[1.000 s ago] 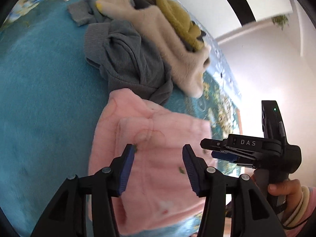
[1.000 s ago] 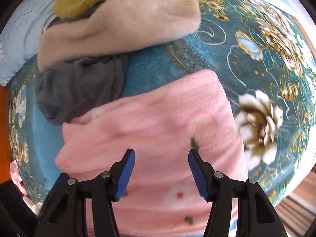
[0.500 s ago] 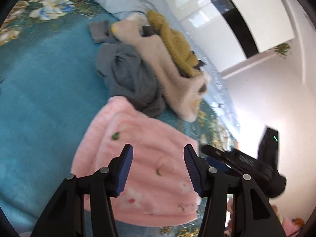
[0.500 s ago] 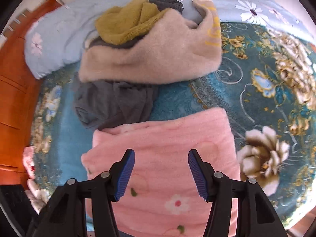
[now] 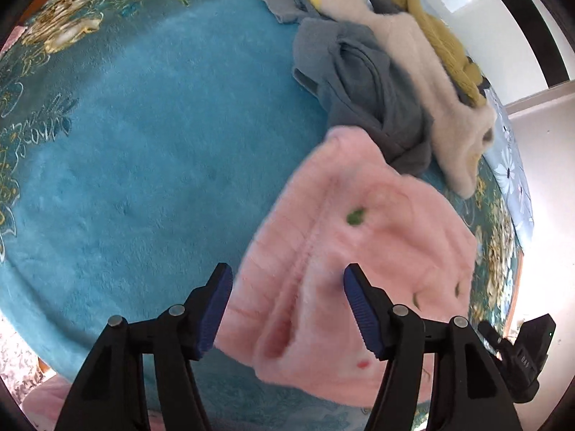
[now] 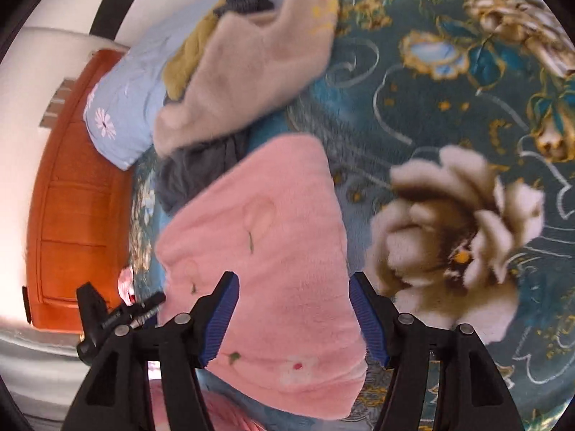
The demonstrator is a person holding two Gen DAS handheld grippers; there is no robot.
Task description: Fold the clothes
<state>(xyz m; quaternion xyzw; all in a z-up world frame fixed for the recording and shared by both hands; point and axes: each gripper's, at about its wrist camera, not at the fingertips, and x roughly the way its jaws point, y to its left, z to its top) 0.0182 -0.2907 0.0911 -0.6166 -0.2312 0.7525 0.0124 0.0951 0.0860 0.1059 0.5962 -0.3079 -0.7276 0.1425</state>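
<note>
A folded pink fleece garment with small flower prints lies on the teal flowered blanket; it also shows in the right wrist view. My left gripper is open and empty, above the garment's near left edge. My right gripper is open and empty, above the garment's near edge. The right gripper's body shows at the lower right of the left wrist view. The left gripper's body shows at the lower left of the right wrist view.
A pile of unfolded clothes lies behind the pink garment: a grey top, a beige fleece and a mustard piece. A light blue pillow and an orange wooden headboard stand at the bed's end. The blanket extends left.
Both grippers have pulled back and turned away from the pink garment, the left one swinging left, the right one swinging right. Both stay open. The garment lies still.
</note>
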